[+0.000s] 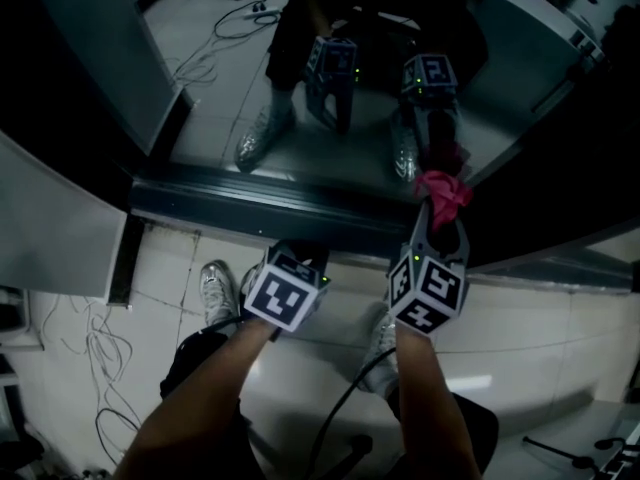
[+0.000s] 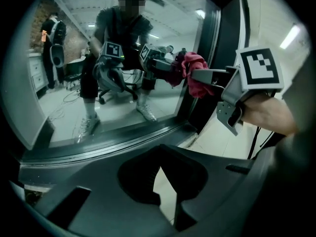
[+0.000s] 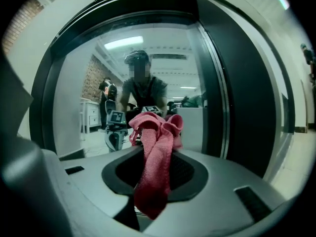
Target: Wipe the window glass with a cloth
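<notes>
Your right gripper (image 1: 440,220): clamped on cloth (image 1: 445,190), wad straight ahead against window glass (image 1: 215,118). Left gripper (image 2: 159,156): closed, empty, alongside.

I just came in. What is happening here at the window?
A person stands at a window with one tool in each hand. The right tool is shut on a pink cloth and holds it against the window glass, low down and near the dark frame on the right. The left tool is shut with nothing in it and is held back from the glass, on the person's side of the sill. The glass mirrors the person and both tools.
</notes>
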The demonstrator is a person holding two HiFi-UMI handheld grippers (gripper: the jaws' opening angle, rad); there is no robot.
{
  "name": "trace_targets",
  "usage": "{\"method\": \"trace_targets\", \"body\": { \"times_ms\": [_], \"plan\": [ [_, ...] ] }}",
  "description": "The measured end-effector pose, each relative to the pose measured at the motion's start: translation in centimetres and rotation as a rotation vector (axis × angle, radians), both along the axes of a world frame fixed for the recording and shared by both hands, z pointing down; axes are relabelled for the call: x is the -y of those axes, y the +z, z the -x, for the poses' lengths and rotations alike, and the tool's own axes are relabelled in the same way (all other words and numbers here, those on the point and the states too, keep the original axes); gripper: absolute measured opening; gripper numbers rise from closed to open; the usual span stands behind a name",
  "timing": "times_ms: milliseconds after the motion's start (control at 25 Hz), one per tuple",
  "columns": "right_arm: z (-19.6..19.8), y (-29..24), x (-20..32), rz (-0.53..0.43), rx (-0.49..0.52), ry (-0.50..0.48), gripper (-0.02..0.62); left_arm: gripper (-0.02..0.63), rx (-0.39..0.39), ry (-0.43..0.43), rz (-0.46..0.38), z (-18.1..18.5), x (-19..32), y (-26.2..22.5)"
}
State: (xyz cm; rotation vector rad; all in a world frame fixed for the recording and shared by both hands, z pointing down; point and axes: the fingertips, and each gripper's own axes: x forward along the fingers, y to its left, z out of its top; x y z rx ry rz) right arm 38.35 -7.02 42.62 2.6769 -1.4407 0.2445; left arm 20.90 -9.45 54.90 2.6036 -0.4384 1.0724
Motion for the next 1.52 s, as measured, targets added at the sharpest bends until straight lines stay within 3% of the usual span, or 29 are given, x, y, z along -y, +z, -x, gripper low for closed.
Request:
{"method": "trace_targets", "body": {
  "times_ms": [520, 960, 1200, 1520],
  "plan": [
    [6.9, 0.2, 4.6, 0.043, -0.059, -0.160, 0.117, 0.005, 0.012, -0.063, 0.010, 4.4, 2.6, 0.0],
    [12.2, 1.8, 7.8, 0.162, -0.179, -0.366, 0.117, 0.005, 0.011, -0.091, -0.004, 6.8, 4.0, -0.3],
    [13.6, 6.6, 8.3, 0.297, -0.182, -0.510, 0.115, 0.005, 0.011, -0.102, 0.028, 7.2, 3.9, 0.2],
    [14.3, 11.2, 9.3, 0.367, -0.169, -0.626, 0.117, 0.005, 0.023, -0.122, 0.087, 6.6, 3.9, 0.5]
  ]
}}
